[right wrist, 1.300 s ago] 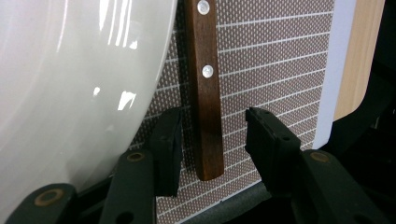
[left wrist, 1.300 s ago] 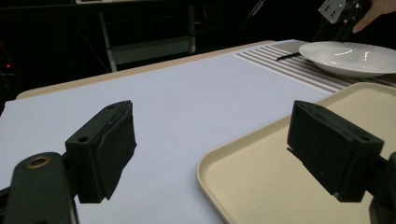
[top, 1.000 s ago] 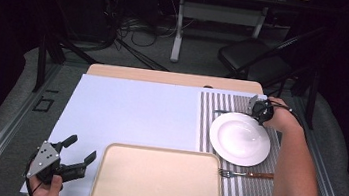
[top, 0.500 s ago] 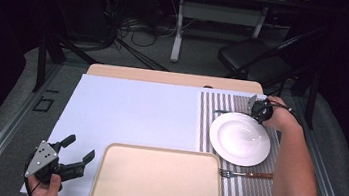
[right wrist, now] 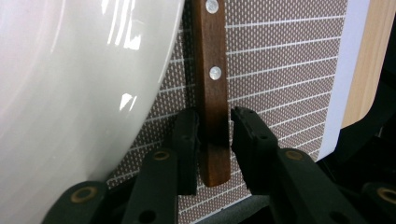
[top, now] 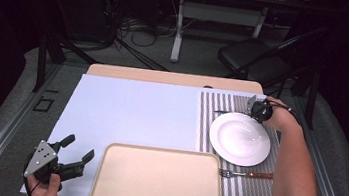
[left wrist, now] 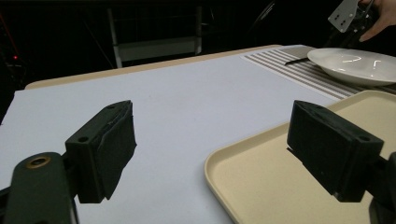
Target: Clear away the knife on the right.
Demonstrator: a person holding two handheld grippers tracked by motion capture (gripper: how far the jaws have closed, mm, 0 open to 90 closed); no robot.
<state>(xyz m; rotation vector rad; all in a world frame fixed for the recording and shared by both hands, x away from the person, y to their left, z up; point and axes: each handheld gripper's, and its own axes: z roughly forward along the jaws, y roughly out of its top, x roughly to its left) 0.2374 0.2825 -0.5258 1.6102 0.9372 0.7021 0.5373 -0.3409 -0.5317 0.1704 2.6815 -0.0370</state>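
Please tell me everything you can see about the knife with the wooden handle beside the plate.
The knife has a brown wooden handle with two silver rivets; its dark blade shows faintly in the high view. It lies flat on the striped placemat, close along the rim of the white plate, at the plate's far side. The right tongs straddle the handle's end, pads close at each side. Whether they already press it cannot be told.

high cam overhead, tool cams low; all share plate (top: 240, 138).
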